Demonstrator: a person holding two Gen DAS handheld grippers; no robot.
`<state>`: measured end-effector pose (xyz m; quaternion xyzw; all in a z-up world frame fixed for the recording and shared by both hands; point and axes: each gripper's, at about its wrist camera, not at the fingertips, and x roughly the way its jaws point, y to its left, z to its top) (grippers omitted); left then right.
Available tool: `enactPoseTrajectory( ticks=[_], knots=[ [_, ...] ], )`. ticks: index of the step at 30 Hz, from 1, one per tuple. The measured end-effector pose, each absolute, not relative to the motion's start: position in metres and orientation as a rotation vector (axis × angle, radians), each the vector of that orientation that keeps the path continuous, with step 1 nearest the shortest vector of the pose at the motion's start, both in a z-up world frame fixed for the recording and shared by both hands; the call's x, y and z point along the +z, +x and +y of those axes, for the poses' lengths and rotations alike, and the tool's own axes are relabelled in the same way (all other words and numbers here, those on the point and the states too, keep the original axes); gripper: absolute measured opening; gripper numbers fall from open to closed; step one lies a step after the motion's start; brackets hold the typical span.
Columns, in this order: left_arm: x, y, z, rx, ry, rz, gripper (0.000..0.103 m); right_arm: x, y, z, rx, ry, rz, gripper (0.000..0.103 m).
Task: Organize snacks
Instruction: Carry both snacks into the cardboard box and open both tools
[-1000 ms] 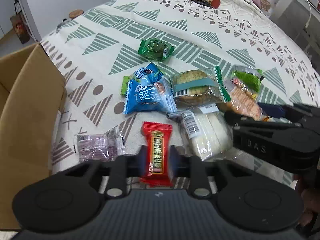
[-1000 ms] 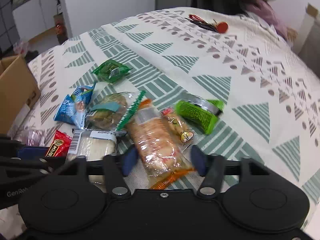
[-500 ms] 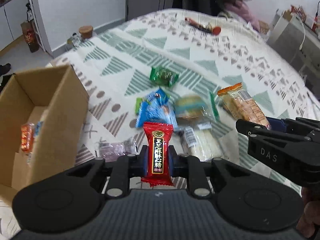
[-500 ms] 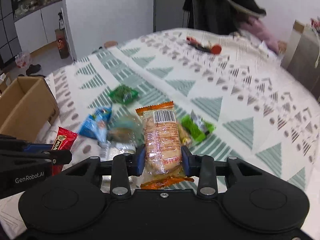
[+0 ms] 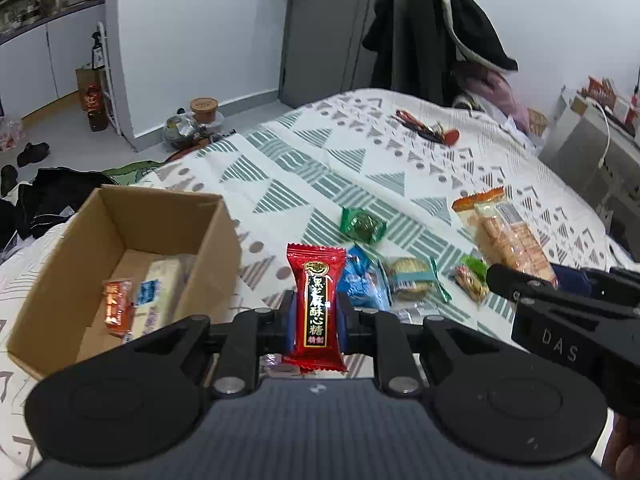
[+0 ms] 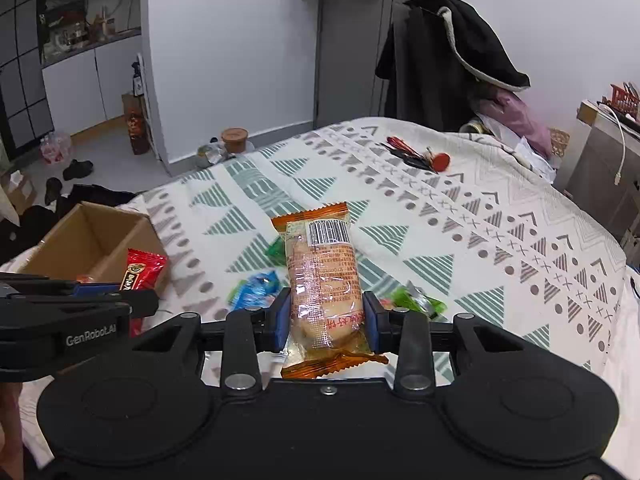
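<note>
Patterned bedspread [image 5: 360,168] lying beneath, my left gripper [image 5: 316,316] pinching a red candy packet [image 5: 316,304] upright above it, beside the cardboard box [image 5: 120,264], my right gripper [image 6: 325,320] clamping an orange-ended biscuit pack [image 6: 324,280], remaining snacks [image 5: 372,276] lying loose below.

The left gripper [image 5: 316,320] clamps a red candy [image 5: 316,308] upright; the cardboard box [image 5: 120,264], left, holds perhaps three packets.

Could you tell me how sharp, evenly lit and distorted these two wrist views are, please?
Left wrist view: red candy packet sharp, evenly lit, edges bent by fisheye. Right wrist view: biscuit packet sharp with slight wrapper glare; blue snack behind looks soft.
</note>
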<state>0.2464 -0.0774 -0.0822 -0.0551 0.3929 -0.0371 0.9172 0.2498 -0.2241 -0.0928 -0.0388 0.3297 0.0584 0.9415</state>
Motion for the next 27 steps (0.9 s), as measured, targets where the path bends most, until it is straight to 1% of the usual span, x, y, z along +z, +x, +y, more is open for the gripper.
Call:
enactPoseTrajectory(
  ticks=[15,27],
  knots=[
    [-0.064,0.237,-0.016,0.021,-0.169,0.768,0.019,-0.067,0.241,-0.162,0.177,-0.12,0.609,0.035],
    [-0.055,0.226,0.043,0.121,-0.226,0.725,0.019,-0.063,0.239,-0.109,0.258,-0.113,0.594,0.035]
  ],
)
